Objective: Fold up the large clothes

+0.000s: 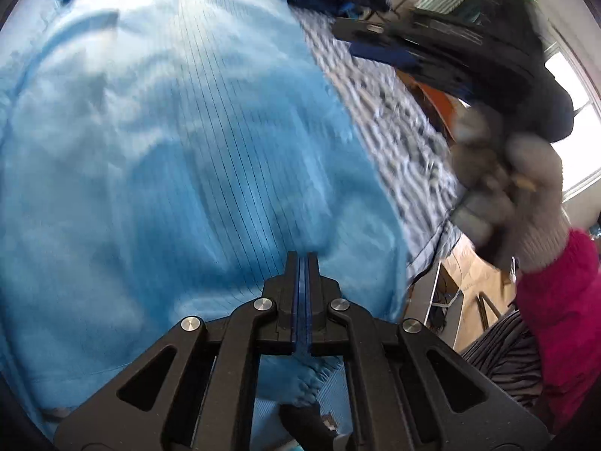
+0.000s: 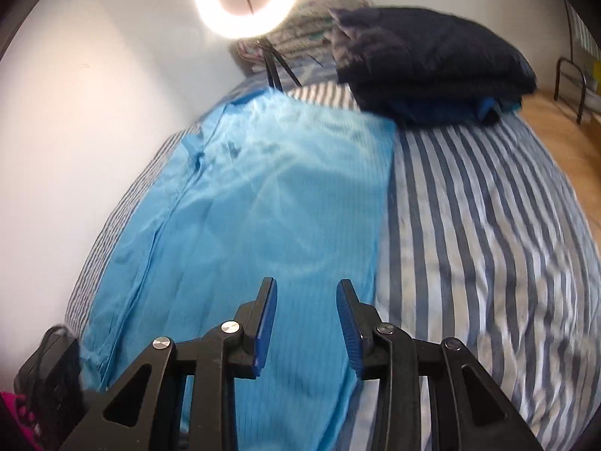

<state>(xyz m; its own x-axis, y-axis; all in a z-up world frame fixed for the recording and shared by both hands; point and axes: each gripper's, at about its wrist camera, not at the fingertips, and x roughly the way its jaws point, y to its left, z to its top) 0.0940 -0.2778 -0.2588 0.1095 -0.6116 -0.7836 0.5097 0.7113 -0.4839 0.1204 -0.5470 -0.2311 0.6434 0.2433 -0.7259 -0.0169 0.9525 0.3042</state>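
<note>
- The blue garment [image 2: 240, 225] is spread flat on the striped bedding [image 2: 488, 225], presumably for folding.
- Its fabric appears pinched by the left gripper [image 1: 301, 259], fingers pressed together.
- The right gripper [image 2: 306, 300] is held spread above it, holding nothing.
- A dark folded pile [image 2: 432, 64] is set aside.

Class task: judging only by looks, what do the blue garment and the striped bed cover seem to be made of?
Blue garment: probably thin, smooth synthetic weave, given its slight sheen, fine dark pinstripes and sharp creases. Striped bed cover: likely matte woven cotton, given its dull surface and soft rumples. Neither is certain.
</note>
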